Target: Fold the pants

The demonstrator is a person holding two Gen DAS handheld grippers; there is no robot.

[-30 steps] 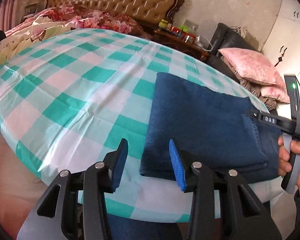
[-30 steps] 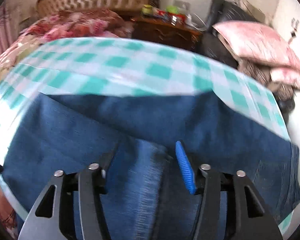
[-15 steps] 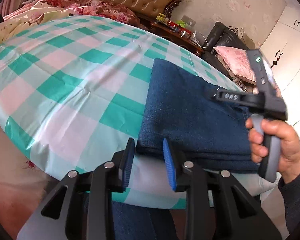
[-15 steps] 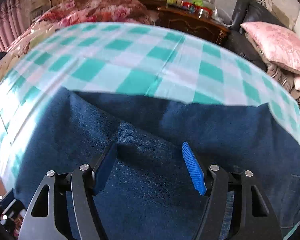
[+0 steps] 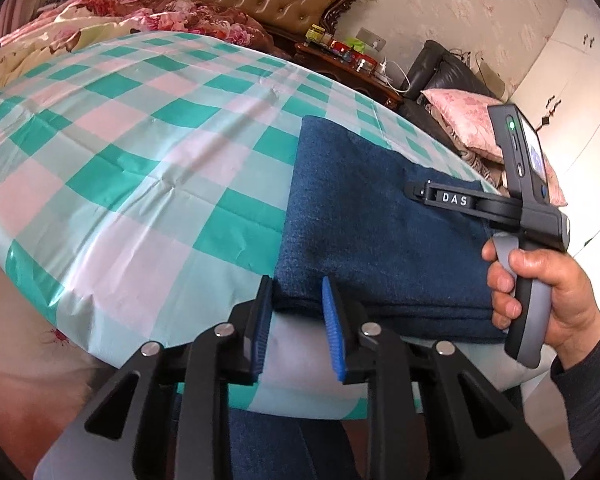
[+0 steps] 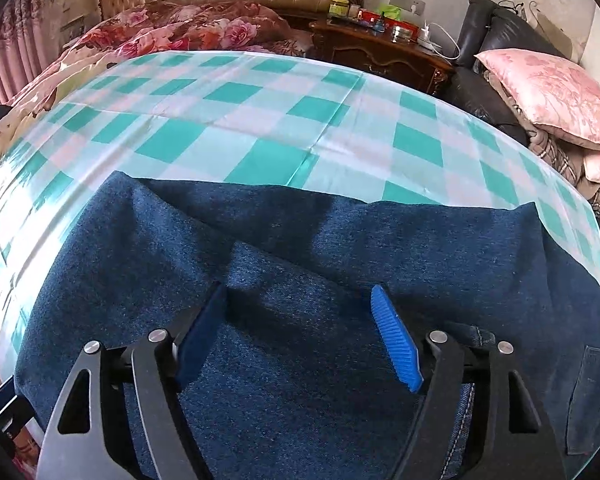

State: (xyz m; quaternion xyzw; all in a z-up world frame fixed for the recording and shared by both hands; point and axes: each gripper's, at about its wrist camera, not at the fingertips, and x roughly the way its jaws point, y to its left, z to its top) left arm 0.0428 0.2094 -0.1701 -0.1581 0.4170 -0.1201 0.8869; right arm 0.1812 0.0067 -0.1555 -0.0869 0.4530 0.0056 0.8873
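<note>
A: Pants (image 5: 380, 232) first. Dark blue denim, already folded into a thick stacked rectangle, lying on the near right part of the desk (image 5: 140, 168) with its green-and-white check cover. Near edge sits close to the desk's rim.

B: So how far along do you judge it?

A: Late, I'd say. Several layers show at the near edge, sides roughly square. What's left looks like one more fold or just a tidy-up; I can't tell which you intend.

B: Your left gripper (image 5: 296, 320)?

A: Jaws have just been closing. The near left corner of the stack sits between the pads, a slim gap yet on the right-hand pad, so you have no hold so far.

B: And the right gripper (image 6: 300, 320)?

A: Jaws have just been opening and stand wide. It hovers low over the top layer, nothing pinched between the pads.

B: What does each view give you that the other doesn't?

A: Left wrist view shows the stack's layered edge, the bare desk to its left, and your right hand (image 5: 548, 292) on the handle. Right wrist view shows the top surface: a raised ridge (image 6: 260, 256) running across it, plus a pocket (image 6: 588, 396) and seam stitching at lower right. Beyond the desk, the bed (image 6: 188, 28), a nightstand (image 6: 380, 48) and a pink pillow (image 6: 548, 92).
</note>
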